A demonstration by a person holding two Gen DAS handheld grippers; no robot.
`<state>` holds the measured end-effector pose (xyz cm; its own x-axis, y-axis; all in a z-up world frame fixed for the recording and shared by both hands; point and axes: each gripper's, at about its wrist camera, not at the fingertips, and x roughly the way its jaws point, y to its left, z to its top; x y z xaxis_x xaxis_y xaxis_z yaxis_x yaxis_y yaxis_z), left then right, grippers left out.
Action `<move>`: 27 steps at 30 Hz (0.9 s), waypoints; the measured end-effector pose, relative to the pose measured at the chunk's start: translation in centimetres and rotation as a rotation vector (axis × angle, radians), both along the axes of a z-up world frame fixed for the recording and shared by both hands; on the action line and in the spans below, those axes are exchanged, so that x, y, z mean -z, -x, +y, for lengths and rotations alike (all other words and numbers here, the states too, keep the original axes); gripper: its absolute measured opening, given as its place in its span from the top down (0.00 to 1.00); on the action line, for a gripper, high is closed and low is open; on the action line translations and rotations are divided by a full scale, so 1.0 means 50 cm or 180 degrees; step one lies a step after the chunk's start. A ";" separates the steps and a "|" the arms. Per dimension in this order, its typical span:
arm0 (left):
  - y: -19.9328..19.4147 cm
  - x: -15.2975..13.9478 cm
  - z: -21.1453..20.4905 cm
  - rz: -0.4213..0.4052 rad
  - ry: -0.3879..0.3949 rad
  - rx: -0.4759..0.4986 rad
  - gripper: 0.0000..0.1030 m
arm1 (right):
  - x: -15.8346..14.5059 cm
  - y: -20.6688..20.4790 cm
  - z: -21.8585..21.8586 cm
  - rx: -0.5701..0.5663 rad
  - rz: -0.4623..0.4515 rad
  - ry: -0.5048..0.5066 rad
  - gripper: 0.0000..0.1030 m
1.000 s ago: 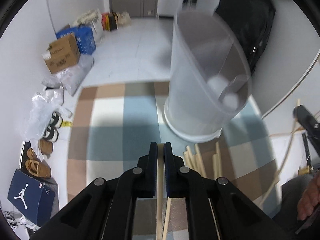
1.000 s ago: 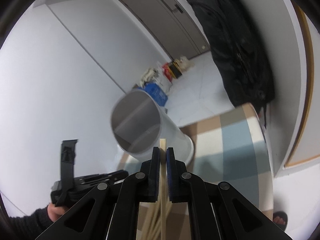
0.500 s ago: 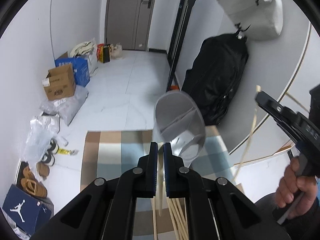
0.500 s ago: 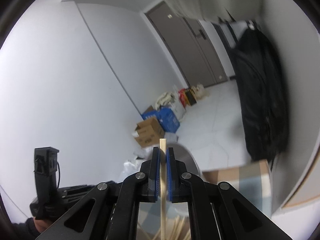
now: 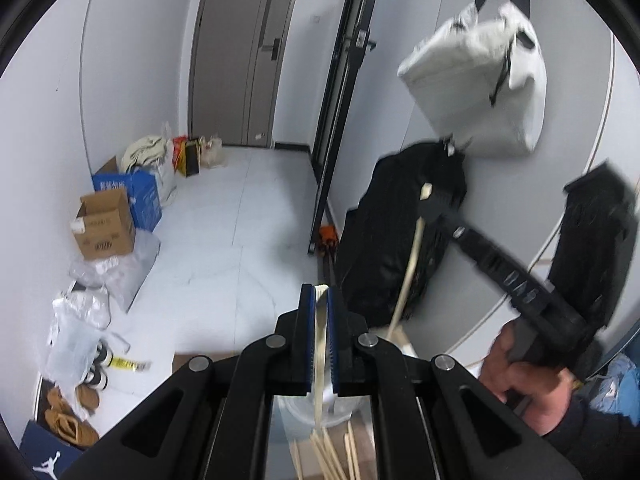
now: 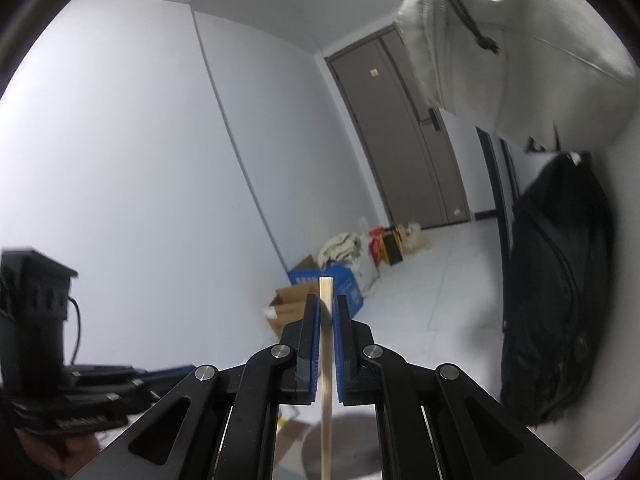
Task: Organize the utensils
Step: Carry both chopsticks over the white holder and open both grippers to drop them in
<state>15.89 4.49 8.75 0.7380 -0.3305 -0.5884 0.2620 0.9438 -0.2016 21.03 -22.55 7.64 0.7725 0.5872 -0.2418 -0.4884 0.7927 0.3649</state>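
In the left wrist view my left gripper point(image 5: 320, 300) is shut on a pale wooden chopstick point(image 5: 319, 360) that hangs down toward the white utensil holder point(image 5: 348, 406) below it. More chopsticks point(image 5: 328, 456) lie on the mat beside the holder. To the right, a hand point(image 5: 528, 376) holds my right gripper point(image 5: 434, 202), shut on a second chopstick point(image 5: 412, 256) that slants down to the holder. In the right wrist view the right gripper point(image 6: 328, 308) pinches that chopstick point(image 6: 326, 360) upright over the holder's grey mouth point(image 6: 352, 448). The left gripper point(image 6: 132, 378) shows low on the left.
A black bag point(image 5: 400, 248) and a white bag point(image 5: 480, 92) hang on the wall at right. Cardboard boxes point(image 5: 106, 224), plastic bags point(image 5: 80, 320) and shoes point(image 5: 68, 424) line the left wall. A grey door point(image 5: 240, 60) stands at the far end.
Both grippers have risen with their chopsticks and tilted up. The holder dropped from the middle of each view to the bottom edge. The right gripper came closer in the left wrist view.
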 end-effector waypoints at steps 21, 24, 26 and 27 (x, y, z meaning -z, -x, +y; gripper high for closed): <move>-0.091 0.078 0.003 -0.0188 0.0112 -0.0172 0.98 | 0.112 -0.101 0.062 0.0196 -0.0221 0.0077 0.95; -0.092 0.089 -0.006 -0.0134 0.0095 -0.0135 0.98 | 0.120 -0.090 0.061 0.0178 -0.0240 0.0105 0.95; -0.090 0.097 -0.009 -0.0097 0.0129 -0.0081 0.98 | 0.125 -0.086 0.056 0.0156 -0.0209 0.0106 0.95; -0.090 0.099 -0.012 -0.0092 0.0124 -0.0067 0.98 | 0.129 -0.085 0.053 0.0137 -0.0193 0.0098 0.95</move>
<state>20.38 3.89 3.81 0.7615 -0.3370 -0.5536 0.2485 0.9407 -0.2308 25.30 -19.90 1.16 0.8105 0.5463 -0.2112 -0.4742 0.8237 0.3110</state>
